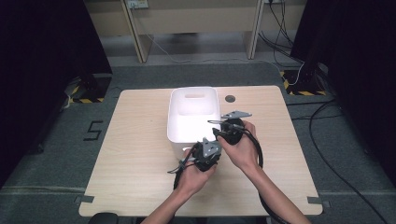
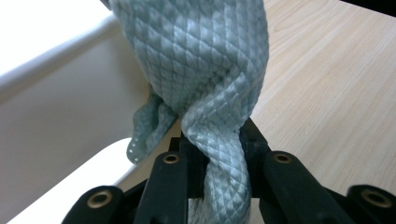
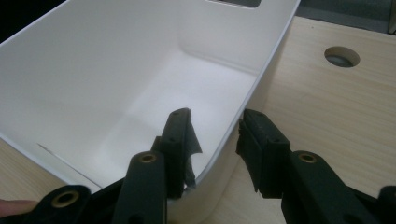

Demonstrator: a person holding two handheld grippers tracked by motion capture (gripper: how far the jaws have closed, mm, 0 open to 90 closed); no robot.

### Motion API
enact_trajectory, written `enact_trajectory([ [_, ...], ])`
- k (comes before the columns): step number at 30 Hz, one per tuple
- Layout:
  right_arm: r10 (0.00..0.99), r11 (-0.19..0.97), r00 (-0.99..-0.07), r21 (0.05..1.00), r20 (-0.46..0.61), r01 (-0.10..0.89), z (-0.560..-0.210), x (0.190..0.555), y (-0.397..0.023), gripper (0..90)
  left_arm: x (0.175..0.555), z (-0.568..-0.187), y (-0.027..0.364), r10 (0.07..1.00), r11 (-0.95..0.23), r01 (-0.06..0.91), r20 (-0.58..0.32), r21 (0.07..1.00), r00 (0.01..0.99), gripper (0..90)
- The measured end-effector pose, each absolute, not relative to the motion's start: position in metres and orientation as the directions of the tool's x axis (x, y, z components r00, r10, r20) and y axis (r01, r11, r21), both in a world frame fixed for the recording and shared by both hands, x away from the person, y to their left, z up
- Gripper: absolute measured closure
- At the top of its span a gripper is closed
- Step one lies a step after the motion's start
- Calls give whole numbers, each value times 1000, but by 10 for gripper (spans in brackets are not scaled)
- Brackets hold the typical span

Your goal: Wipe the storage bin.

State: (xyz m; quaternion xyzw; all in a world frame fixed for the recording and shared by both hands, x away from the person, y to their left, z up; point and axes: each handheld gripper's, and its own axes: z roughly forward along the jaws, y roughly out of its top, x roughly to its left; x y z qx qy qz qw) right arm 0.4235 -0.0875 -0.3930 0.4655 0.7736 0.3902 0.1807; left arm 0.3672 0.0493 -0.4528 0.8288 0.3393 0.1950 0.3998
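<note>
Two grippers work at a white bin (image 1: pixel 194 116) on the table (image 1: pixel 130 158).
Your left gripper (image 2: pixel 215 154) is clamped on a pale green quilted cloth (image 2: pixel 205 60) beside the bin's near wall; your right gripper (image 3: pixel 215 135) straddles the rim, jaws apart. Lift the cloth clear before lowering.

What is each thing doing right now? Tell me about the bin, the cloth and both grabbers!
White bin: upright on the table, nothing seen inside.
Pale green cloth: bunched, twisted, pinched.
Left gripper: shut on the cloth, beside the bin.
Right gripper: jaws straddling the bin's side wall, one inside, one outside.
</note>
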Motion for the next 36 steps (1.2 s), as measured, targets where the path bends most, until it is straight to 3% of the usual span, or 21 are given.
enact_trajectory([
  [10, 860, 260, -503, 772, 89, 581, -394, 424, -88, 607, 354, -452, 74, 725, -435, 420, 33, 796, 688, 766],
  [22, 852, 210, -502, 785, 145, 583, -381, 420, -97, 584, 332, -446, 149, 813, -340, 476, -1, 811, 582, 767],
  [29, 858, 172, -488, 802, 163, 572, -371, 419, -112, 659, 320, -447, 196, 869, -265, 505, -24, 822, 495, 767],
  [36, 875, 198, -462, 766, 144, 612, -384, 425, -125, 769, 335, -455, 220, 909, -201, 540, -50, 818, 414, 767],
])
